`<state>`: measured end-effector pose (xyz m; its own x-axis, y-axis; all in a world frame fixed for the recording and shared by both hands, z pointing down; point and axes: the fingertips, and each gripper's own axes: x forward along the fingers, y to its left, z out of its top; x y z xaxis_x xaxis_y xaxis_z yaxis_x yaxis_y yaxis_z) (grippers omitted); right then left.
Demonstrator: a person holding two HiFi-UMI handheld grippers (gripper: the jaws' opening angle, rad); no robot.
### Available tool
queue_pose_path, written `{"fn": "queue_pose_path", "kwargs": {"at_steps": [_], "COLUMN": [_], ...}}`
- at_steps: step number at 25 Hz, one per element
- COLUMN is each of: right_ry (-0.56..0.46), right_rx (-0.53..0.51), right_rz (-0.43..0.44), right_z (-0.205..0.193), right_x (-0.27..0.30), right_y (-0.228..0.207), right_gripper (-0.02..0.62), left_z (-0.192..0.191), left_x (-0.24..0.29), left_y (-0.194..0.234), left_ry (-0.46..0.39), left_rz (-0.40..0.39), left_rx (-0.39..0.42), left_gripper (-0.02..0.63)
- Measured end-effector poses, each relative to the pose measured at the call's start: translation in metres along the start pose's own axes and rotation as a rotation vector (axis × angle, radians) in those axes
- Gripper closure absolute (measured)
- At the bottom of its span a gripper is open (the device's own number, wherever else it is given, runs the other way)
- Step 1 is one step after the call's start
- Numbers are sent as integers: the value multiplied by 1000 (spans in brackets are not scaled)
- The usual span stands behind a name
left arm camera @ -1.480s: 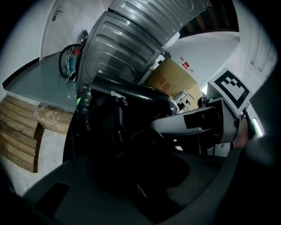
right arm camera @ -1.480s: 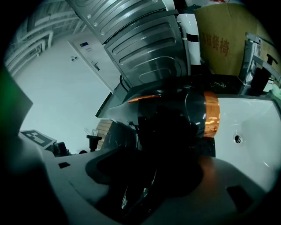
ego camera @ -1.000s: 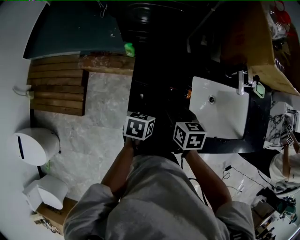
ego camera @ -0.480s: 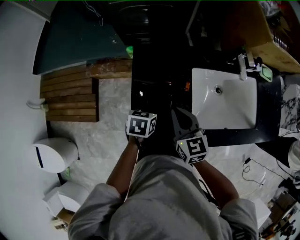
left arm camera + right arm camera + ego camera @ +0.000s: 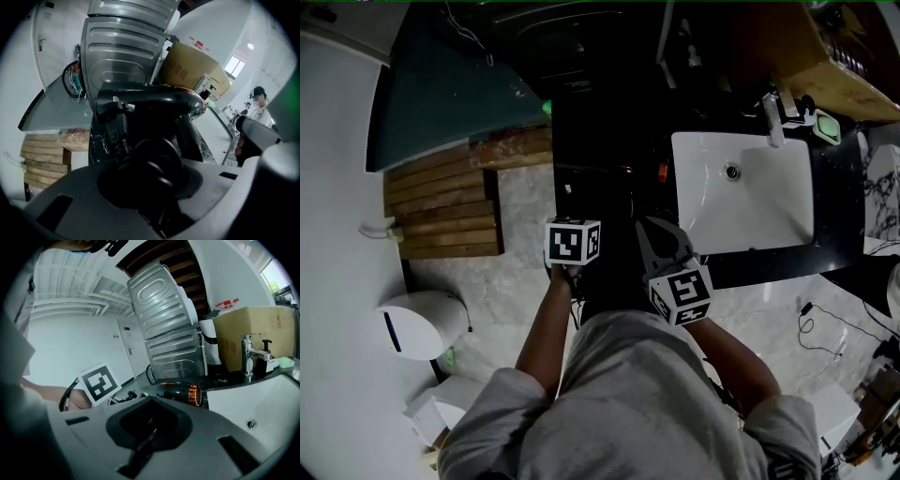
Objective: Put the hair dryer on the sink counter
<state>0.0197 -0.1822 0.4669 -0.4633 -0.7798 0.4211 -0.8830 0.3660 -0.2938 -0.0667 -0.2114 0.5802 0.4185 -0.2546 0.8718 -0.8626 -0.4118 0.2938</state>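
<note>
Hair dryer [image 5: 154, 101]: black body is lying across the left gripper view, with the butt of its handle sitting between the jaws. The left gripper [image 5: 152, 173] is holding partly closed, clamping that handle.

In the right gripper view the dryer's orange-ringed nozzle [image 5: 180, 392] is showing just left of the white basin [image 5: 262, 404], over the dark sink counter [image 5: 220, 380].

Change: a second ago the right gripper [image 5: 661, 242] was wide open and angled down into the dark by the counter. Now its jaws are closed together and it is pointing more level, toward the basin. Judgement: the right gripper is no longer taking part, so the left alone is carrying the dryer, and the placing is near its end but not confirmed.

Hard to read:
- From the head view the counter beside the basin is almost black, with only an orange glint.
- I cannot tell whether the dryer is resting on the counter or hanging above it.
- A thin strand is showing in the right jaws' recess; cord or gripper part, unclear.
</note>
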Motion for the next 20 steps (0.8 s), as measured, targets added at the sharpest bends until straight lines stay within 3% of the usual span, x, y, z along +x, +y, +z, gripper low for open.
{"fn": "queue_pose_path", "kwargs": {"at_steps": [8,13,17,20], "right_ry": [18,15,14,10], "right_rx": [-9,7,26,38], "right_rz": [20,27,25,22], "right_z": [-1,0,-2,-2], "right_x": [8,13,14,16], "right_y": [7,10,16,16], "right_gripper": [586,586,586,586], "left_z": [0,1,-1,0], "left_x": [-1,-2,-2,-3], "left_y": [3,4,-1,3], "left_ry": [21,16,31,41], "left_rz": [81,100,81,120], "left_rx": [82,100,166,217], "left_gripper": [471,409,354,302]}}
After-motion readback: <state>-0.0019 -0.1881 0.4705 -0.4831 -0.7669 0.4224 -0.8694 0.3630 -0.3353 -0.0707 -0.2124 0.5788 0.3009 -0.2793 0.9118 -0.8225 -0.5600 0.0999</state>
